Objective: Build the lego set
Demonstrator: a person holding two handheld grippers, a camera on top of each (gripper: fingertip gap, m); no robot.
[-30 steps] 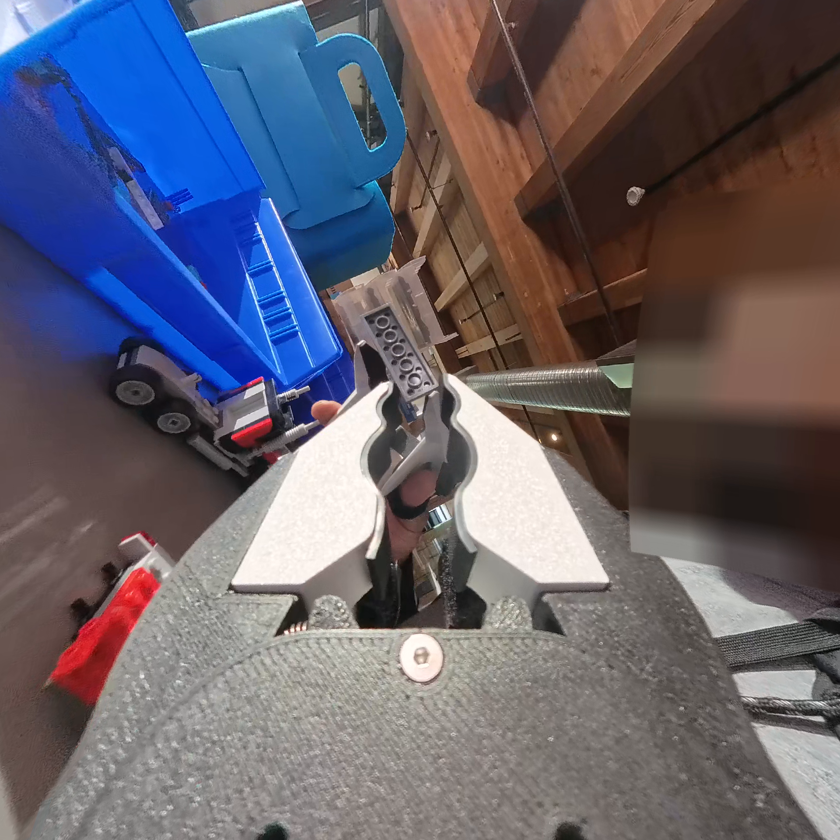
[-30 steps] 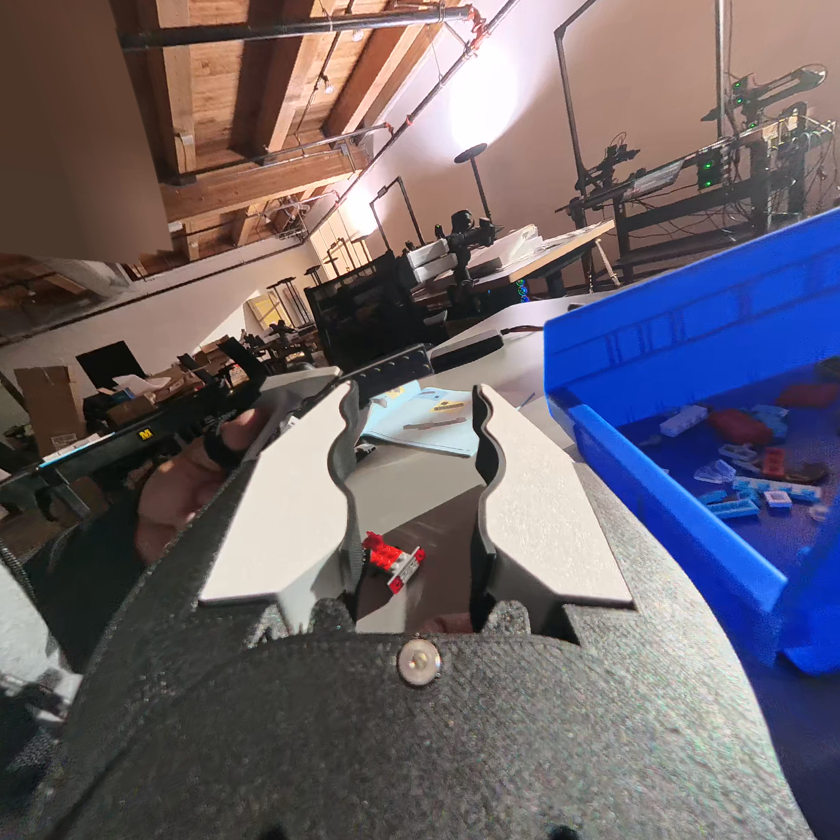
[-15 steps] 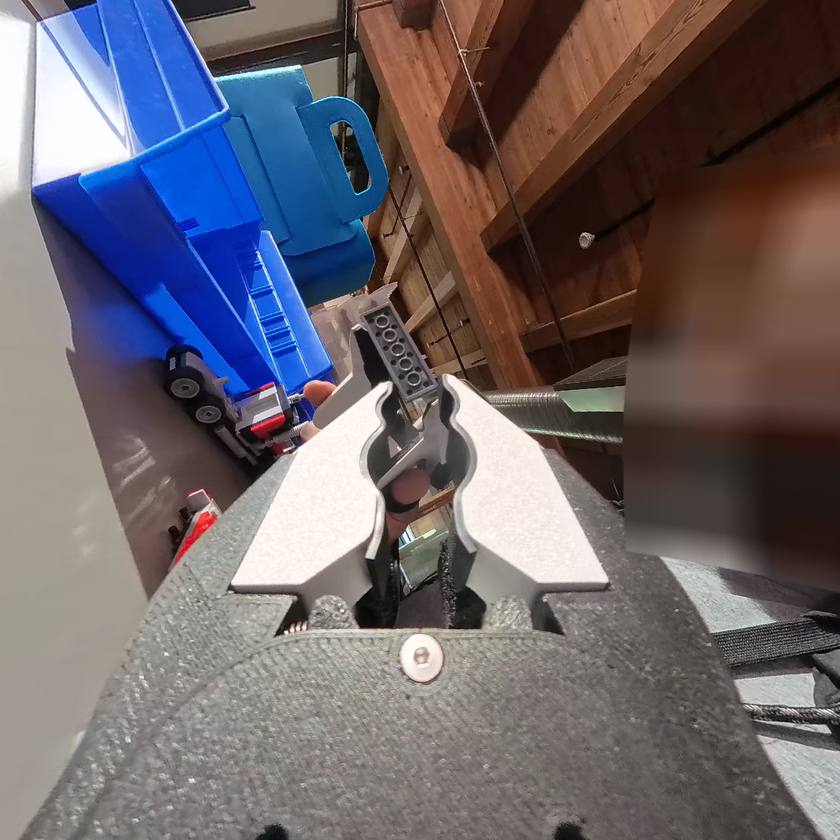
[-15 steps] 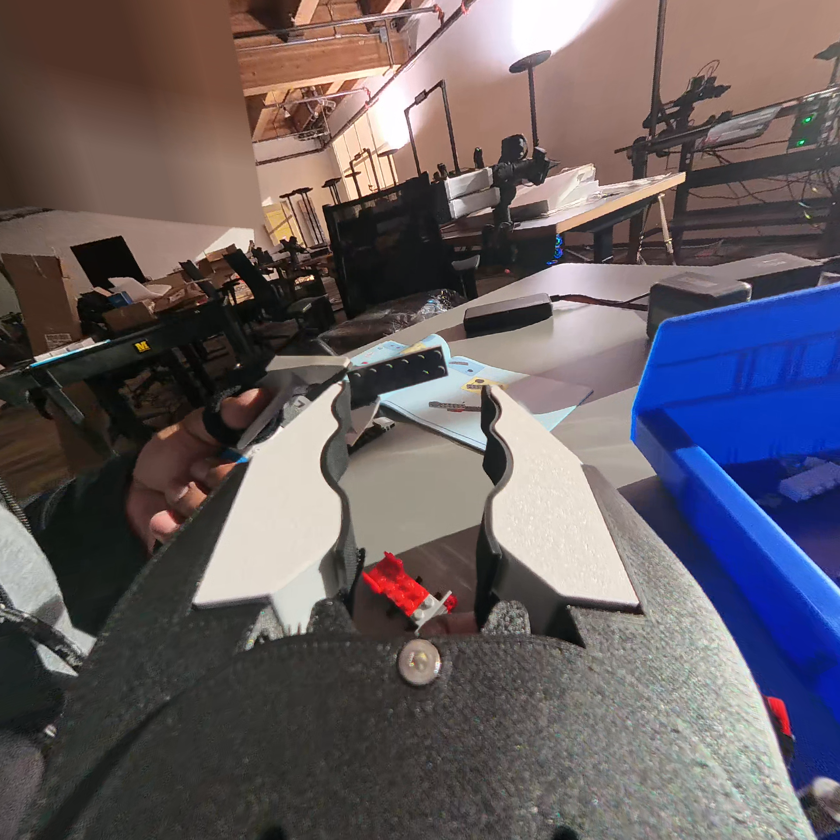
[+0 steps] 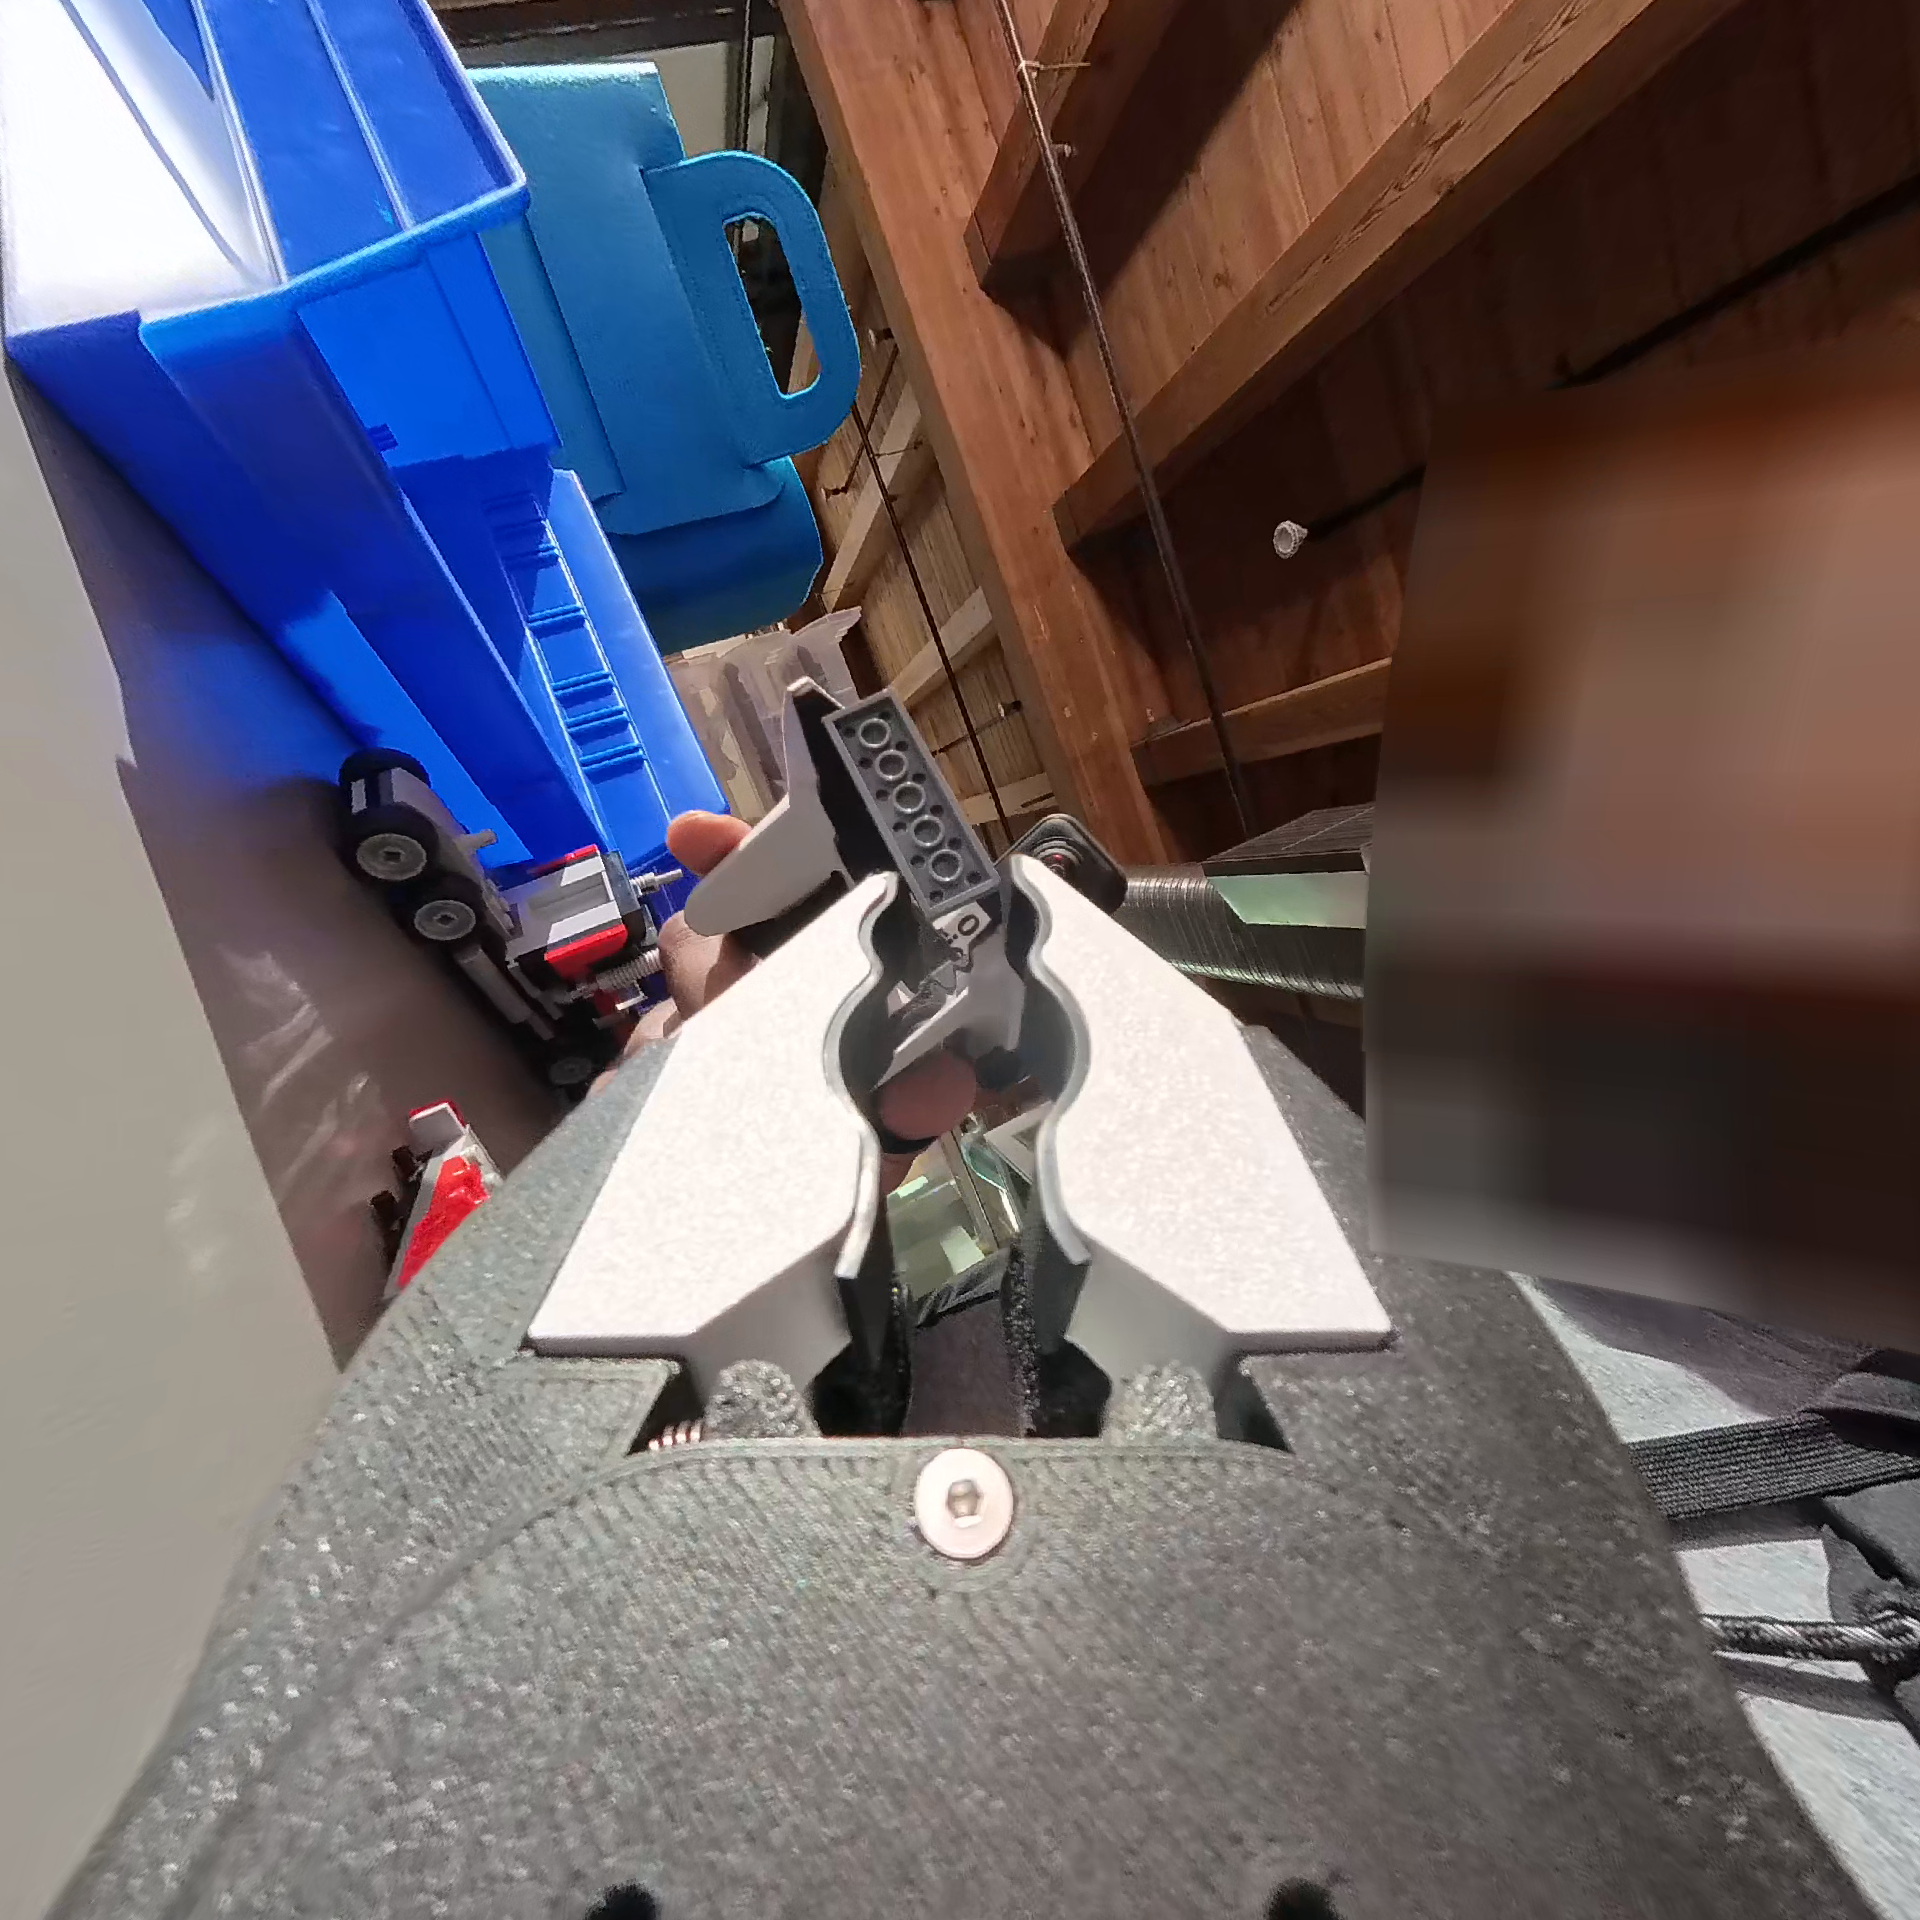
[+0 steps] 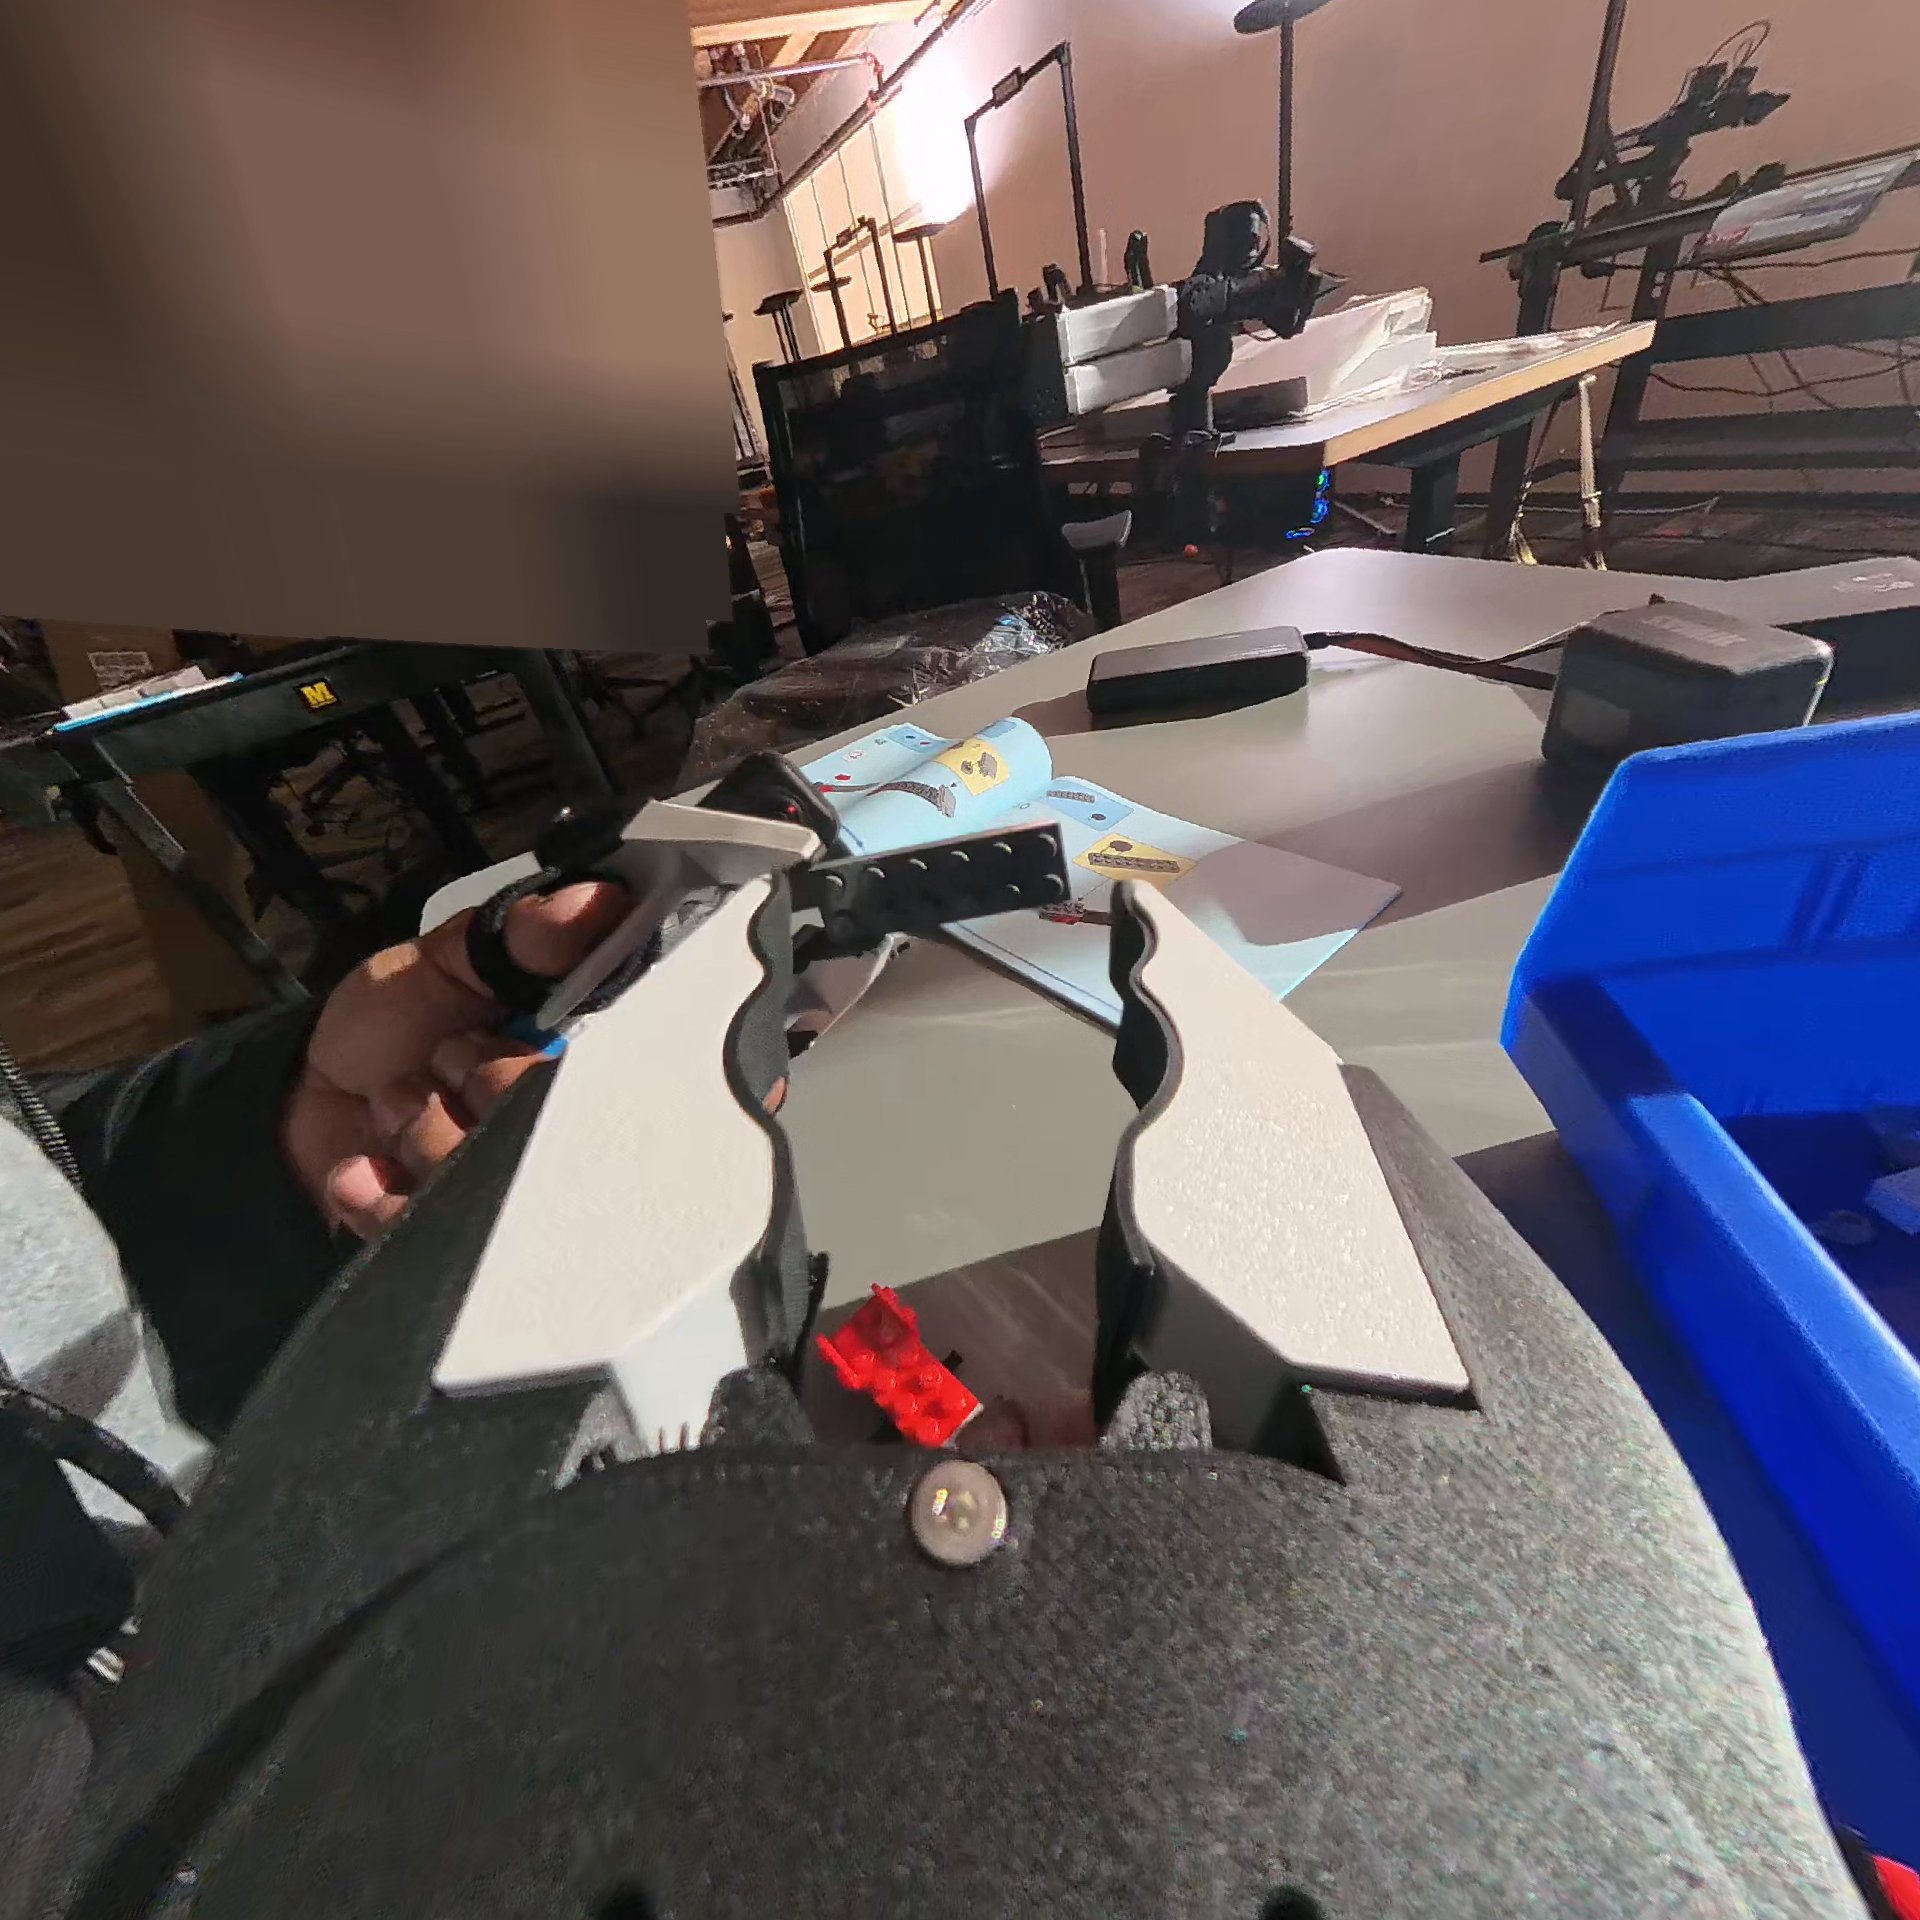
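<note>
Left wrist view: left gripper (image 5: pixel 951 894) clamps a dark grey studded plate (image 5: pixel 909 805), unattached, well apart from the part-built truck (image 5: pixel 499 914); right gripper (image 6: pixel 945 904) gapes empty.

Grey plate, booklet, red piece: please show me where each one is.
grey plate (image 5: pixel 909 805): left wrist view, underside.
booklet (image 6: pixel 1226 914): right wrist view, right page.
red piece (image 6: pixel 899 1371): right wrist view, studded top.

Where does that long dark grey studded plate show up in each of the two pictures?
Left wrist view: dark grey plate sticks up at centre, pinched at the left hand-held gripper tips.
Right wrist view: same plate lies sideways, centre-left, above the open right hand-held gripper.
Shared landmark: blue bin.
</note>
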